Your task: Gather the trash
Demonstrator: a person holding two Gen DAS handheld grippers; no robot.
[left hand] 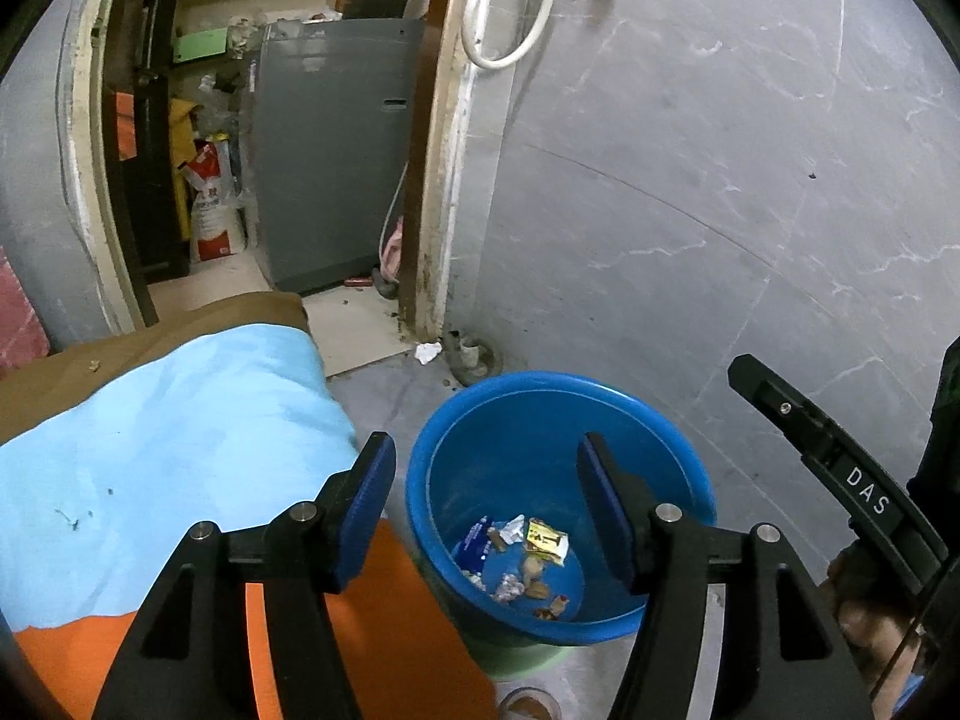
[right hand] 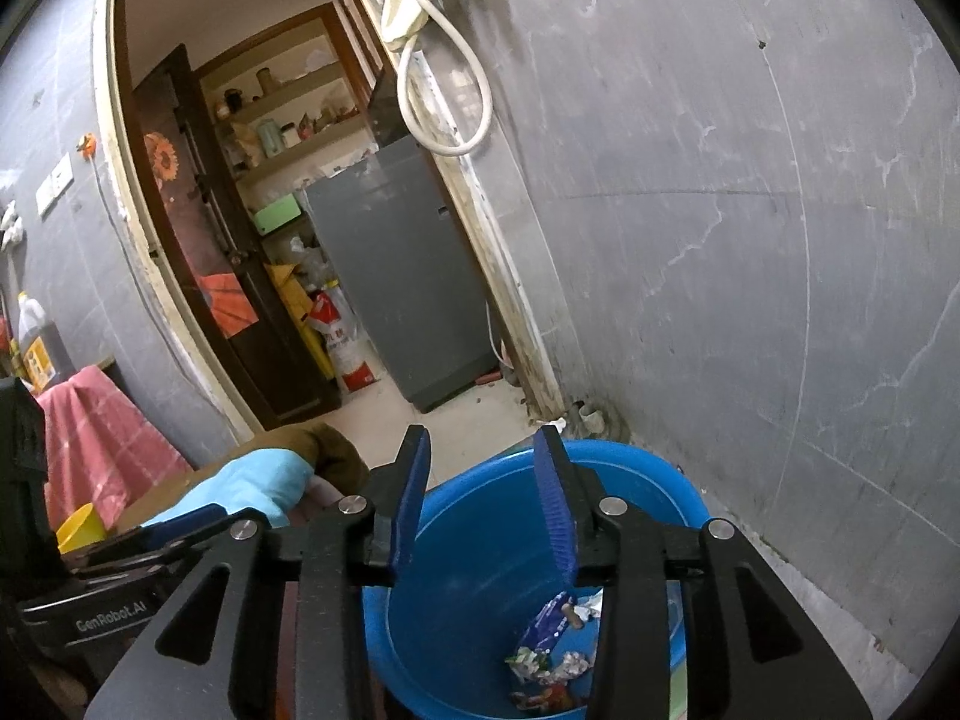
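Observation:
A blue plastic bucket (left hand: 690,474) stands on the floor beside the grey wall, and it also fills the lower middle of the right wrist view (right hand: 456,516). At its bottom lie several wrappers and scraps of trash (left hand: 528,558) (right hand: 555,642). My left gripper (left hand: 486,471) hangs open above the bucket's left side, with nothing between its blue pads (left hand: 372,510). My right gripper (right hand: 483,483) is open over the bucket's near rim, also empty. One finger of the right gripper (left hand: 840,462) shows at the right edge of the left wrist view.
A light blue cloth (left hand: 168,450) over orange and brown fabric lies on a surface left of the bucket. A doorway (right hand: 240,240) behind opens onto a grey appliance (left hand: 336,162), shelves and sacks. A white crumpled scrap (left hand: 427,352) lies on the floor by the door frame. A white hose (right hand: 447,78) hangs on the wall.

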